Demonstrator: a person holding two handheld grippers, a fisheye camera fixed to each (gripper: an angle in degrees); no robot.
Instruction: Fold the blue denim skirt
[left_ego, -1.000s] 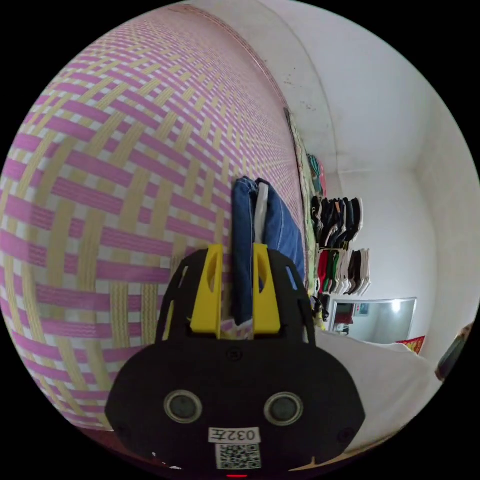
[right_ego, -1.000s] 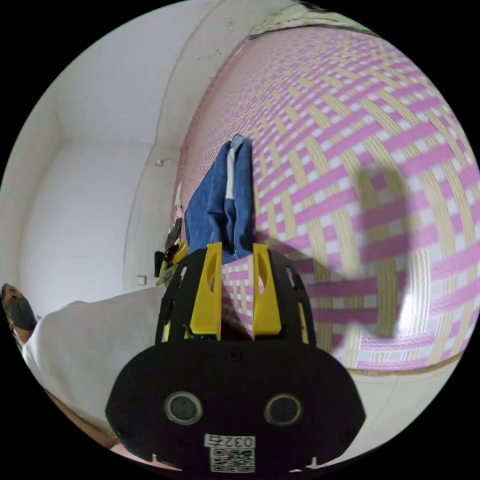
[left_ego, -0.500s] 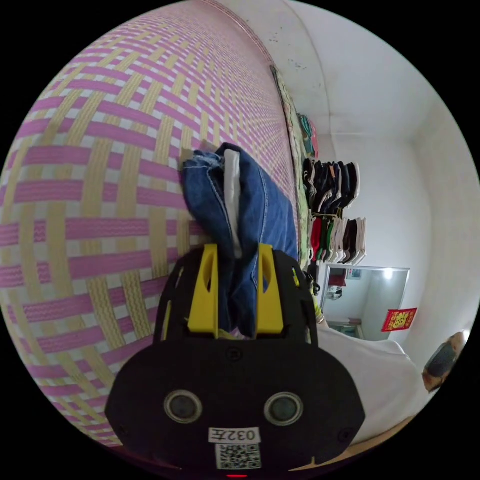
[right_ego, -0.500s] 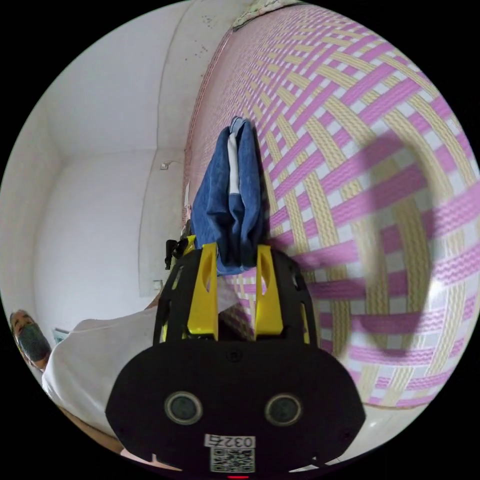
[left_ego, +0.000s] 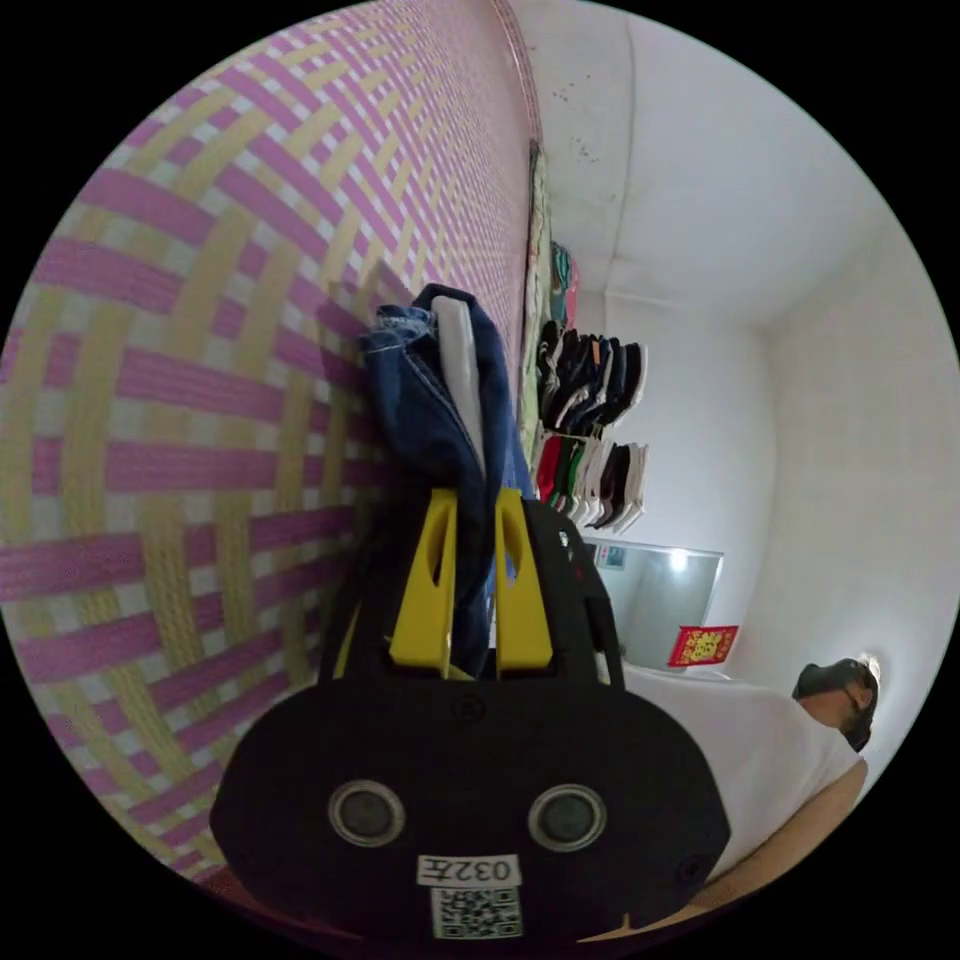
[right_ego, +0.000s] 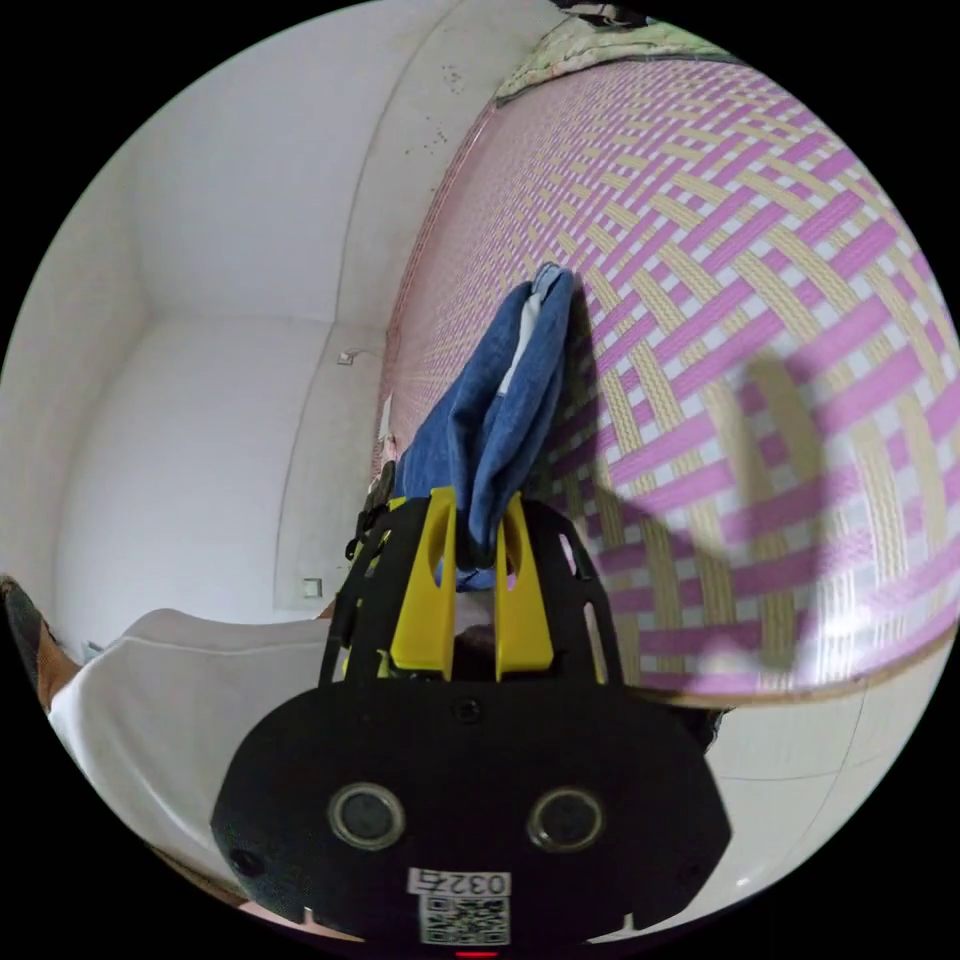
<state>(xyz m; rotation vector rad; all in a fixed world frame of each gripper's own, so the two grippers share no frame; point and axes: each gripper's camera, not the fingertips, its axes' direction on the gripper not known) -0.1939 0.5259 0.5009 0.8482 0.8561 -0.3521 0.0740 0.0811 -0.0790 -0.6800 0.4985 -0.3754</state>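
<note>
The blue denim skirt (left_ego: 440, 390) is folded into a thick bundle with a white lining strip showing in its edge. It rests against the pink and yellow woven mat (left_ego: 200, 350). In the left gripper view my left gripper (left_ego: 470, 500) has its yellow jaws pressed close on one end of the bundle. In the right gripper view the skirt (right_ego: 500, 410) runs away from the camera along the mat (right_ego: 750, 300), and my right gripper (right_ego: 478, 500) is shut on its near end.
Stacks of folded clothes (left_ego: 590, 430) on shelves stand past the mat's far edge, with a mirror (left_ego: 655, 595) below them. A person in a white top (left_ego: 760, 740) is beside the mat. White walls (right_ego: 200, 420) and the mat's wooden edge (right_ego: 800, 685) are in the right gripper view.
Both pairs of jaws have narrowed from wide apart around the skirt's ends to pressed on the denim. Both cameras have tilted and the bundle looks lifted slightly off the mat.
</note>
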